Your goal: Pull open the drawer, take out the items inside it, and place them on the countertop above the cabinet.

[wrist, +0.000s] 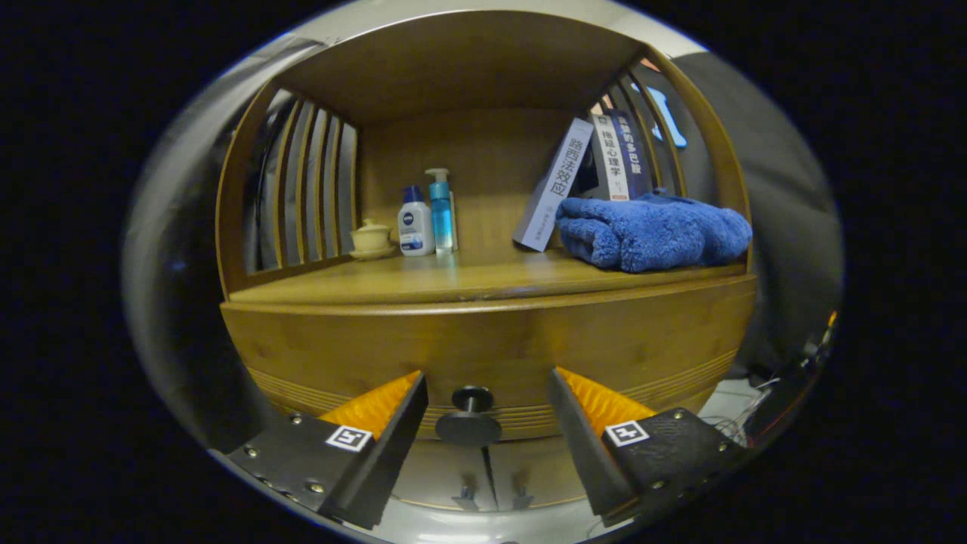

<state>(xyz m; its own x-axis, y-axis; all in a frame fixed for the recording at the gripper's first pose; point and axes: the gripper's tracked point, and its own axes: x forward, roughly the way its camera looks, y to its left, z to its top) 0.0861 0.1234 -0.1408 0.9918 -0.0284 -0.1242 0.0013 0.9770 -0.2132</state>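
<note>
gripper fingers spread apart, straddling the round black drawer knob, which sits dead centre between them, not touched, stem pointing straight back at the gripper; closed wooden drawer front just ahead, countertop above and beyond; drawer not yet pulled

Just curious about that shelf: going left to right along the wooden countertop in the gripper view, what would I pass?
Small cream lidded cup → white bottle with blue cap → blue pump bottle → leaning grey book → folded blue towel.

cabinet: smooth satin wood; towel: fluffy cloth; knob: matt
</note>
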